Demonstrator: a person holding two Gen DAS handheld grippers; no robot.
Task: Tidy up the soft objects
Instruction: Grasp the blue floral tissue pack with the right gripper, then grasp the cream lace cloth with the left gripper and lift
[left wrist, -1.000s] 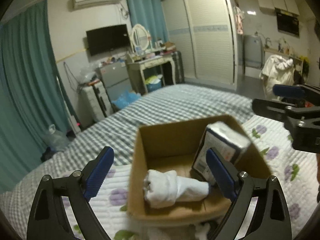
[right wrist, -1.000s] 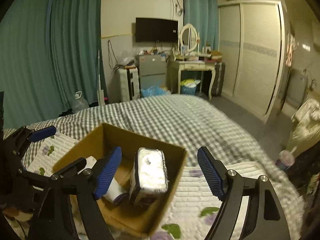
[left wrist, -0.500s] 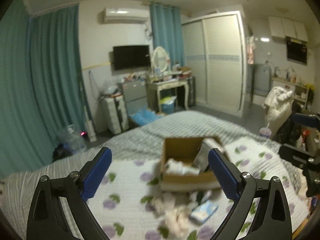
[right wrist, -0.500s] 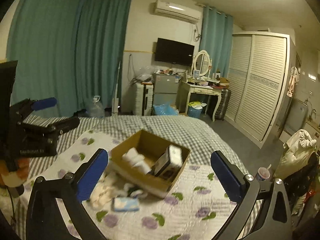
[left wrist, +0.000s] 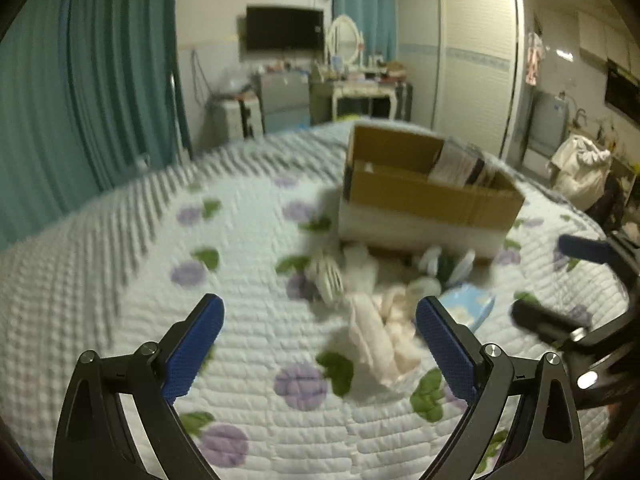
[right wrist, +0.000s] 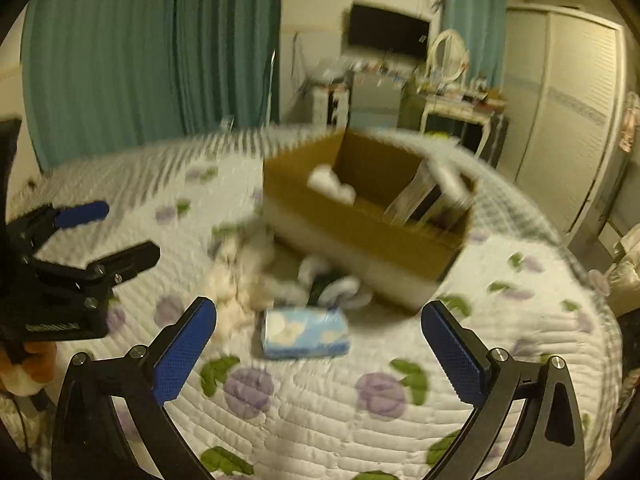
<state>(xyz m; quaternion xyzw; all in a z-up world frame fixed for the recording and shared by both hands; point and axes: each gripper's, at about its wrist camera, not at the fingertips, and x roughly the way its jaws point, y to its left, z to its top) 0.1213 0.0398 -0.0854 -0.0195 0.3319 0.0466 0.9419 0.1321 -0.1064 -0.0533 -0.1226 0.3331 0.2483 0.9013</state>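
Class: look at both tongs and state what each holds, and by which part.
Nothing is held. The left tongs and right tongs are both open and empty above the quilt.

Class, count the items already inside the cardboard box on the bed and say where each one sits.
2 visible: a white rolled cloth on the left of the cardboard box, and a wrapped pack leaning at its right end. More may lie hidden below the box wall.

Home bedroom: quilted bed (left wrist: pixel 248 344), wardrobe (left wrist: pixel 472 60), dressing table (right wrist: pixel 452 108), curtains (right wrist: pixel 160 52).
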